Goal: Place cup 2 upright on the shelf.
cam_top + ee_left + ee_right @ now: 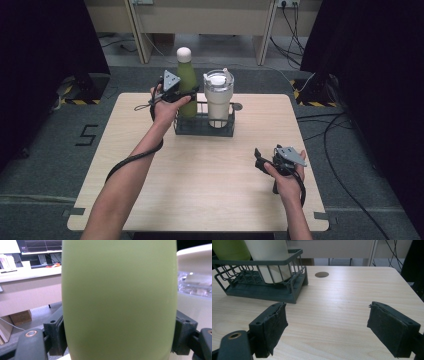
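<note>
Clearly, our left tool (186,93) clamped the smooth green metal bottle (186,80) mid-body in the dark wire basket (204,131); likely heavy and slippery. Our right tool (327,327) was open above the counter (200,175).

My left arm (131,165) reached forward across the table, the hand (165,107) wrapped around the left gripper (186,94), its grey three-cornered plate tipped up on top. Its two jaws were pressed against either side of the green bottle (119,300), their pads (58,333) flat on its wall. My right hand (287,179) sat low and near me, holding the right gripper (260,162) pointed left and forward, jaws spread wide apart with nothing between the pads (275,326).
</note>
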`<state>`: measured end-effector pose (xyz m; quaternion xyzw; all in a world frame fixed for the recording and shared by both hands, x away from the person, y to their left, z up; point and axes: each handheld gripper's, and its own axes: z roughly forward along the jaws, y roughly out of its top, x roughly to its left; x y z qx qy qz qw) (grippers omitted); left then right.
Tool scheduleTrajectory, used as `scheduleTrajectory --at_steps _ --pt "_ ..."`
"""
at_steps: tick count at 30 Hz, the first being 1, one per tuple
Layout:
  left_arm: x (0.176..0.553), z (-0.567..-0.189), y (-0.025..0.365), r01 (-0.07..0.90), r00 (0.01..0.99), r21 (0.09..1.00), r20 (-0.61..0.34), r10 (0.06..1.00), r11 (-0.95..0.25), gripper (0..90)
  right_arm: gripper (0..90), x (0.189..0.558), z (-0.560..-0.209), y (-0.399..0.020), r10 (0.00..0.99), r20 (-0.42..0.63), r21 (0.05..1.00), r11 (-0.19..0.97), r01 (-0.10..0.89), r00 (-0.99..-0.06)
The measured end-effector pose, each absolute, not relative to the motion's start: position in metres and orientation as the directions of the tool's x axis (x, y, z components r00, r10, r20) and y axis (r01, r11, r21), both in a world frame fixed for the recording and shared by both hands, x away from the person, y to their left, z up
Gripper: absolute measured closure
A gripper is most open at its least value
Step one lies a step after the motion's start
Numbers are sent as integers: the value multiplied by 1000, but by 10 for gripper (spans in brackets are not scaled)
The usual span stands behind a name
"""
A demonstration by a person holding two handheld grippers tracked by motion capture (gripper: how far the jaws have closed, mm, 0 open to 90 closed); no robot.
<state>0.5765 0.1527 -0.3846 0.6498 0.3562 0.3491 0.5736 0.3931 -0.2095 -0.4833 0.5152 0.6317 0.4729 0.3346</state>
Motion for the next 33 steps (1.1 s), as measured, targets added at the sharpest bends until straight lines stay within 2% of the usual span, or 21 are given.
scheduleTrajectory --at_steps 20,33 --pt "580 -412 151 117 498 987 35 867 -108 204 152 393 -484 -208 967 62 942 26 336 -248" --pt "580 -413 151 115 510 987 37 859 -111 201 153 393 -484 -208 966 63 941 26 337 -250"
